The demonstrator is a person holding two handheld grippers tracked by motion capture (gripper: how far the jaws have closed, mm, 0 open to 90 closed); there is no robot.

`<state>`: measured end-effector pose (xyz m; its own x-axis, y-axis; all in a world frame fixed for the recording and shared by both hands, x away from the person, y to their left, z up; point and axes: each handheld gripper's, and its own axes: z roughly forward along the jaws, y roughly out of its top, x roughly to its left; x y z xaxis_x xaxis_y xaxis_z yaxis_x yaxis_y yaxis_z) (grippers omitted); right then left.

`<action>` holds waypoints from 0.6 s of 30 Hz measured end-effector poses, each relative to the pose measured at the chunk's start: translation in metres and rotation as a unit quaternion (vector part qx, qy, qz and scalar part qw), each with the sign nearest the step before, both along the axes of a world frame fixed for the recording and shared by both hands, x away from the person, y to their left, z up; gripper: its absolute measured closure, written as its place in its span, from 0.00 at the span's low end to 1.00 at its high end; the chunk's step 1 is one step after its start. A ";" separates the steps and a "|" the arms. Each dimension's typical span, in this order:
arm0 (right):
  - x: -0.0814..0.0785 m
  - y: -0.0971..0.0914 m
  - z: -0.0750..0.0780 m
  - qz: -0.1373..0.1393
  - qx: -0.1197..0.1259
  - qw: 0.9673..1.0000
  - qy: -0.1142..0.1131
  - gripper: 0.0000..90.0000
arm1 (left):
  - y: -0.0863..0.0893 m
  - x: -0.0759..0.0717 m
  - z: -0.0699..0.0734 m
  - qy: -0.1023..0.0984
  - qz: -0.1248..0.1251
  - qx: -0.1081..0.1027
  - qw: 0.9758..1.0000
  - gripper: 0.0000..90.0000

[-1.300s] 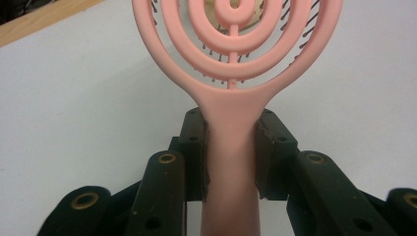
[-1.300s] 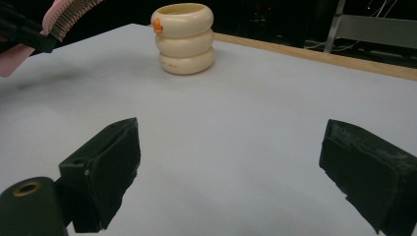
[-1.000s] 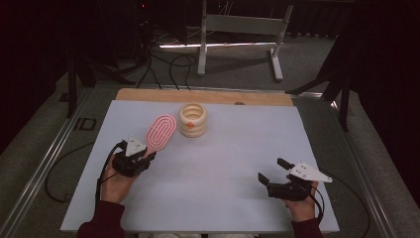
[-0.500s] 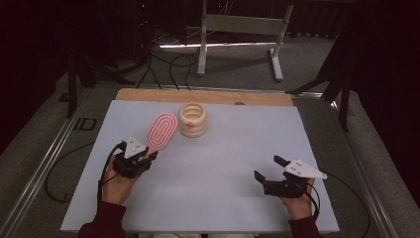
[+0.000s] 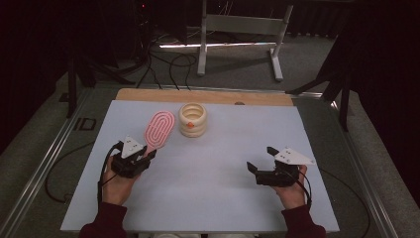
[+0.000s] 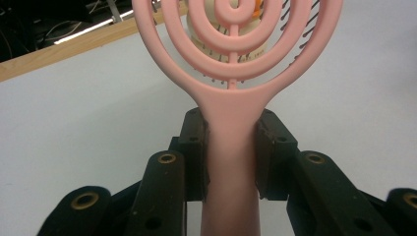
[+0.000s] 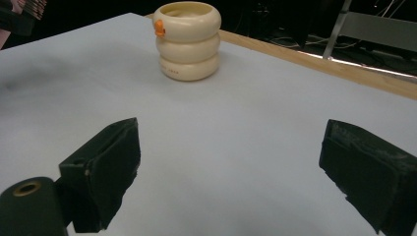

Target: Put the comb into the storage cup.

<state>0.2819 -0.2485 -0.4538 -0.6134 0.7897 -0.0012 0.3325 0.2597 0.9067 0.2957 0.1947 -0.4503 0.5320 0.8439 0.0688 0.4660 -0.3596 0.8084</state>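
A pink hairbrush (image 5: 159,128) with a looped oval head points away from me toward a cream ringed cup (image 5: 192,119). My left gripper (image 5: 147,153) is shut on the brush's handle. In the left gripper view both pads press the pink handle (image 6: 231,162), and the cup (image 6: 260,29) shows through the brush head. At the table's right, my right gripper (image 5: 261,158) is open, with nothing between its fingers. In the right gripper view its jaws stand wide apart (image 7: 228,162) over bare table. The cup (image 7: 188,42), with a small orange piece at its rim, stands farther ahead.
The white table top (image 5: 213,193) has a wooden strip (image 5: 148,94) along its far edge. Beyond it, on the floor, are a metal stand (image 5: 237,25) and cables (image 5: 163,59). A metal rail (image 5: 44,163) runs along the table's left side.
My right gripper has shifted a little to the left and away from me, still open. The left gripper and the brush have not moved.
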 end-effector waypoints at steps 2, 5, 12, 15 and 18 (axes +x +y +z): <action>0.002 0.002 0.001 0.002 0.001 1.000 0.001 0.10 | 0.001 0.000 0.001 -0.004 0.004 -0.003 1.000 0.78; 0.008 0.008 0.005 0.007 0.010 1.000 0.003 0.10 | 0.002 -0.001 0.002 -0.007 0.011 -0.009 1.000 0.78; 0.022 0.029 0.017 0.027 0.024 0.999 0.008 0.10 | 0.004 -0.001 0.003 -0.014 0.022 -0.018 1.000 0.78; 0.026 0.034 0.020 0.031 0.025 0.999 0.009 0.10 | 0.004 -0.001 0.004 -0.016 0.024 -0.020 0.999 0.78; 0.030 0.040 0.024 0.037 0.028 0.999 0.010 0.10 | 0.004 -0.001 0.005 -0.018 0.027 -0.023 0.999 0.78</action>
<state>0.3123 -0.2087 -0.4296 -0.6693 0.7410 0.0544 0.3319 0.2327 0.9141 0.2947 0.1988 -0.4452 0.4827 0.8745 0.0482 0.4541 -0.2970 0.8400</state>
